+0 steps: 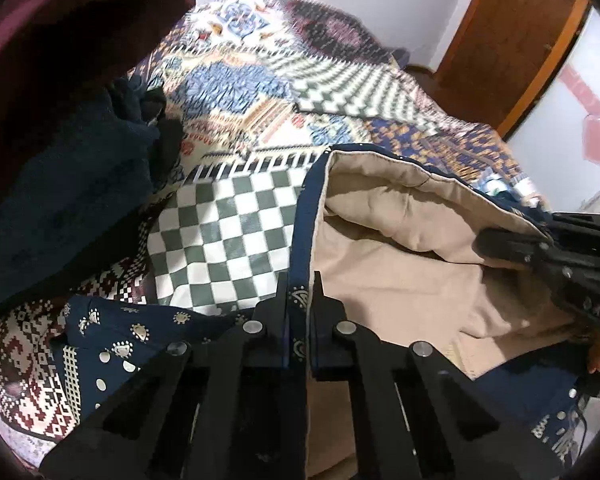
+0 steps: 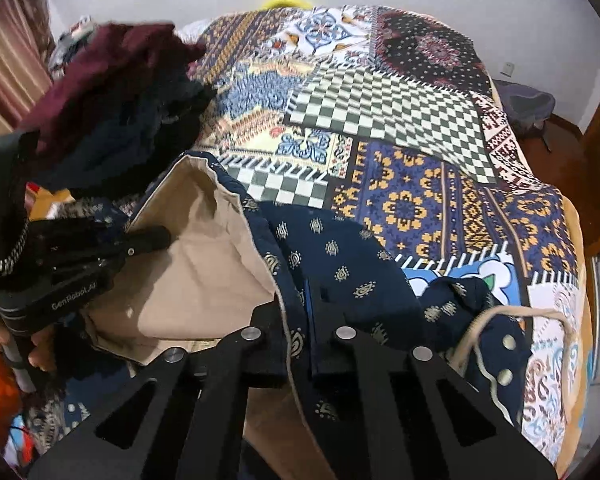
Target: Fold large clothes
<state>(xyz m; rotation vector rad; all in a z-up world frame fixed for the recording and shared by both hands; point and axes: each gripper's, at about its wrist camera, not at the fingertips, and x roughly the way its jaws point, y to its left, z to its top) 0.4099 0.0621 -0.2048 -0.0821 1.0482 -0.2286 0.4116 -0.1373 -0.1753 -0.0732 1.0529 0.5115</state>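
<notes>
Both wrist cams close, bed-facing — shared bedspread (image 1: 228, 232)

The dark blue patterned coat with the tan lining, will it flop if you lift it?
Probably floppy: the dark blue patterned coat with tan lining sags in folds between the left tool and right tool. Its puffy lining suggests some bulk and weight. The drawstring would likely dangle.

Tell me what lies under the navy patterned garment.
Under the navy patterned garment with beige lining lies the colourful patchwork bedspread. Whatever else sits beneath its folds is covered.
</notes>
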